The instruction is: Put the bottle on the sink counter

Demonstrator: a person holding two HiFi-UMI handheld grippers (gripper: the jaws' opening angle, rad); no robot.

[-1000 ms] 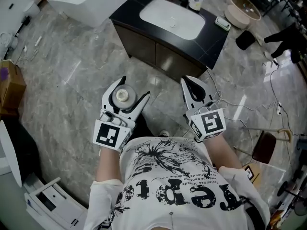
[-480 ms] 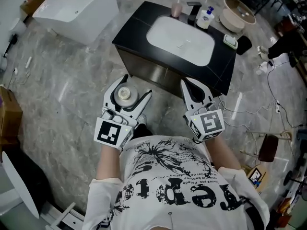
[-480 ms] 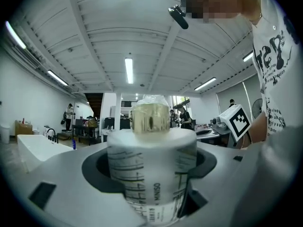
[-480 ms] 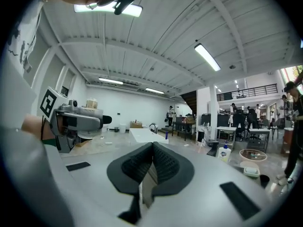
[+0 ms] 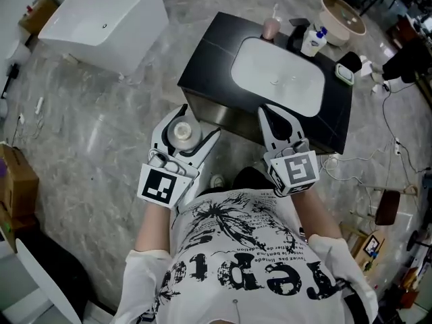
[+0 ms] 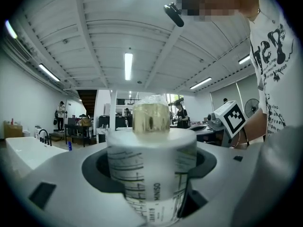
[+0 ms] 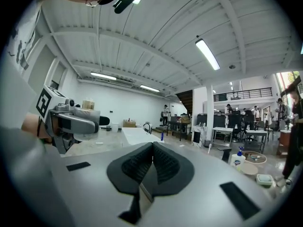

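The head view looks steeply down from above the person's chest onto the left gripper (image 5: 197, 121), the right gripper (image 5: 266, 113) and the sink counter (image 5: 209, 59) ahead. Each gripper view sits close behind its own jaws, faces level across the hall, and shows the other gripper at its edge.

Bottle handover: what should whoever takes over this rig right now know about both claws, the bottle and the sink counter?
Left claw: shut on the bottle, held upright, short of the sink counter.
Right claw: shut, empty.
Counter: white basin in the middle; pump bottle and pink cup at the far edge; the near left part is bare.
Done: bottle grasped.
Left: bring it over the counter, set it down, release.
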